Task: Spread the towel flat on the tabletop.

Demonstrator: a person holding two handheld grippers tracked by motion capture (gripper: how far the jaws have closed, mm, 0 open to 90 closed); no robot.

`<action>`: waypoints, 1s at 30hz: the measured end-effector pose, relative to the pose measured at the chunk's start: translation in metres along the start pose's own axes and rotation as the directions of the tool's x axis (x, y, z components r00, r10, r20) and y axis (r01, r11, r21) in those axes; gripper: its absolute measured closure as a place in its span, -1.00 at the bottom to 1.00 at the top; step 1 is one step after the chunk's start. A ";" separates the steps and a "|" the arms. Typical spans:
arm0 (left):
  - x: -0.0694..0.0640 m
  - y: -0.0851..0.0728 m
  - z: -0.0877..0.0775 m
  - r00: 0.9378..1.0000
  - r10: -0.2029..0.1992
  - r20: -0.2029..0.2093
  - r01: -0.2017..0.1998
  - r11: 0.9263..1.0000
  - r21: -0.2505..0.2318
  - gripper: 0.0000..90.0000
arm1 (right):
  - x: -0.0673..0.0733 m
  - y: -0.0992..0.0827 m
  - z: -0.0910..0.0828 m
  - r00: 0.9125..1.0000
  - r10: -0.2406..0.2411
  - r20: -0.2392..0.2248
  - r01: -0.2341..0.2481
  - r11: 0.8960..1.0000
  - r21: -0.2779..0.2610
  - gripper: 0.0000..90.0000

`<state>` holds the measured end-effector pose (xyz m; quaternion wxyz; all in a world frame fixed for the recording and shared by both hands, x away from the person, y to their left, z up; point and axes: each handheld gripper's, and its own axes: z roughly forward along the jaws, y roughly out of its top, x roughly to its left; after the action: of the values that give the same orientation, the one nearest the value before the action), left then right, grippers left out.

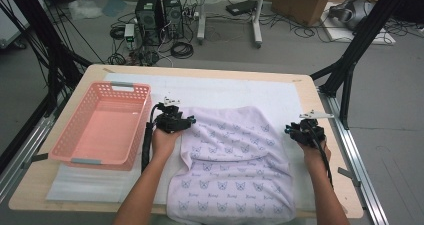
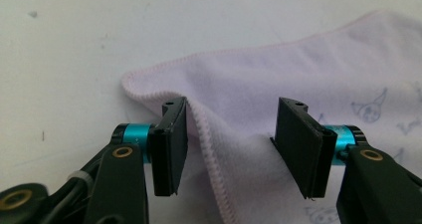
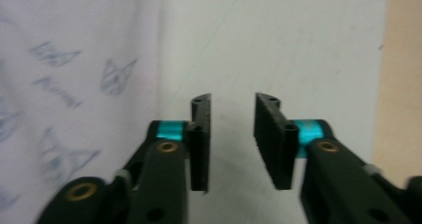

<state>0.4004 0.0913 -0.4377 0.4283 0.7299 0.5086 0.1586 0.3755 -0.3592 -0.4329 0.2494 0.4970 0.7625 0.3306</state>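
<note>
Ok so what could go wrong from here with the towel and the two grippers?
1. The left gripper is open with the towel fold loose between its fingers; a lift now would likely leave the fold behind.
2. The right gripper is over bare mat, beside the towel edge; closing there would probably grab nothing.
3. The towel overhangs the table near edge and might slide off if tugged.

- The pink basket (image 1: 100,127) stood along the table's left side, its wall just beside the left gripper (image 1: 175,121), blocking any move leftward there.
- The lilac towel (image 1: 232,165) covered the middle, a raised fold (image 2: 209,134) lying between the parted left jaws.
- Bare white mat (image 1: 225,92) lay open beyond the towel.
- The right gripper (image 3: 231,134) hovered over a bare strip of mat between the towel's edge and the wooden table (image 1: 327,135) rim, nothing between its jaws.
</note>
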 end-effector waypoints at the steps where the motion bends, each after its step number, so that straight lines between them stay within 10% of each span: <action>1: 0.001 -0.001 0.001 1.000 0.004 0.000 -0.004 1.000 0.007 0.02 | 0.000 0.003 0.005 1.000 0.003 0.001 -0.003 1.000 0.016 0.59; 11: -0.002 -0.008 0.005 0.999 0.032 -0.008 -0.032 0.999 0.022 0.06 | 0.022 0.028 0.045 0.989 0.042 -0.141 -0.035 0.998 0.050 0.27; 19: -0.001 -0.014 0.005 0.999 0.038 -0.007 -0.038 0.999 0.002 0.08 | 0.052 0.037 0.059 0.933 0.006 -0.360 0.011 0.999 0.045 -0.03; 21: -0.002 -0.015 0.005 0.999 0.041 -0.013 -0.041 0.999 0.001 0.08 | 0.061 0.039 0.056 0.946 -0.089 -0.312 0.108 0.993 0.044 0.20; 23: -0.003 -0.015 0.005 0.999 0.046 -0.017 -0.046 0.999 0.002 0.08 | 0.062 0.041 0.056 0.927 -0.086 -0.366 0.112 0.992 0.051 0.61; 26: -0.003 -0.015 0.005 0.999 0.045 -0.019 -0.045 0.999 0.003 0.09 | 0.070 0.042 0.053 0.930 -0.149 -0.335 0.170 0.985 0.035 0.81; 30: -0.003 -0.015 0.005 0.999 0.047 -0.021 -0.046 0.999 0.003 0.10 | 0.067 0.045 0.046 0.965 -0.203 -0.166 0.213 0.976 0.043 0.84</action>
<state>0.3930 0.0882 -0.4516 0.4184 0.7402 0.4961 0.1757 0.4090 -0.2722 -0.4329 0.2055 0.3933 0.8378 0.3182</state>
